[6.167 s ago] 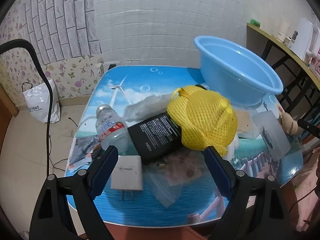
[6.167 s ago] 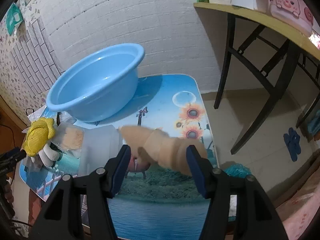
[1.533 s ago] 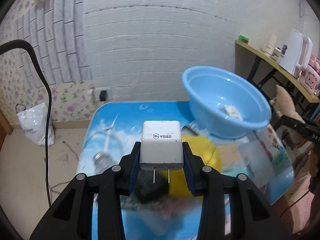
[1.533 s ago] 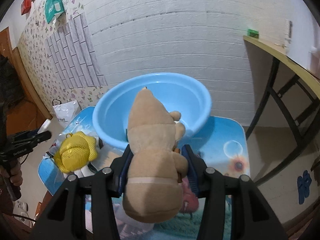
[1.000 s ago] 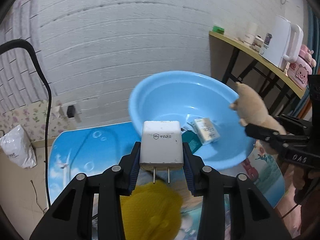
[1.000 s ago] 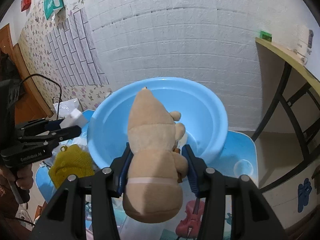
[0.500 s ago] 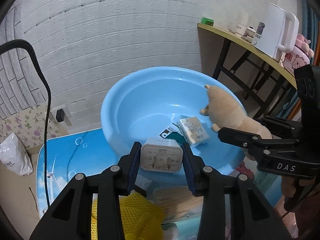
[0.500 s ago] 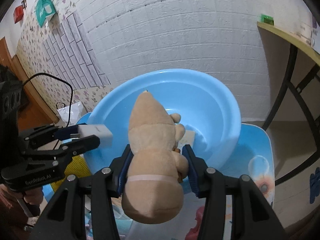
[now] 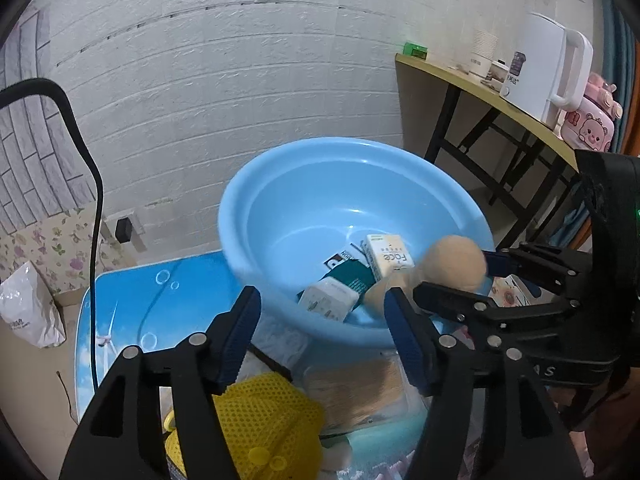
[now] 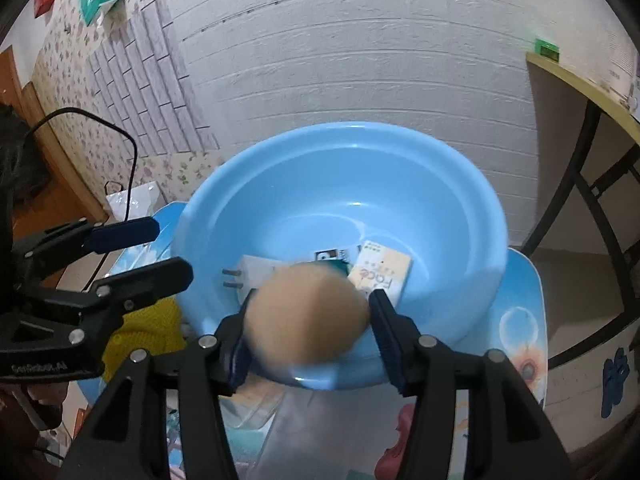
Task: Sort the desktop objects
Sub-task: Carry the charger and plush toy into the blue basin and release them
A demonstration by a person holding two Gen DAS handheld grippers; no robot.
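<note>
Since half a second ago, the left gripper [image 9: 322,334] has opened its jaws and the white charger [image 9: 329,303] has left them; it now lies inside the blue basin [image 9: 280,184], on the near slope of the bottom, with its two prongs pointing to the left in the right wrist view. The plush toy [image 10: 306,318], which stood tall between the right jaws before, now shows only as a blurred round brown shape.

The right gripper [image 10: 310,330] has its jaws spread around the toy, and a gap appears on the right side of it. I judge that the toy is being released, but the blur does not let me say if the pads hold it or not. In the left wrist view the toy is at the near right part of the basin, over the rim, just beside the cream "Face" box [image 9: 387,257] and a dark green packet [image 9: 352,276].

The relation that matters next: the toy lies directly ahead of the right gripper, between its fingertips, above the near wall of the basin, so it needs only to fall forward and down. The left gripper is empty and stands before the basin rim. Under it, the yellow mesh pouch [image 9: 256,420] is the nearest thing on the table [image 9: 128,300], so the left hand seems better placed for it.
</note>
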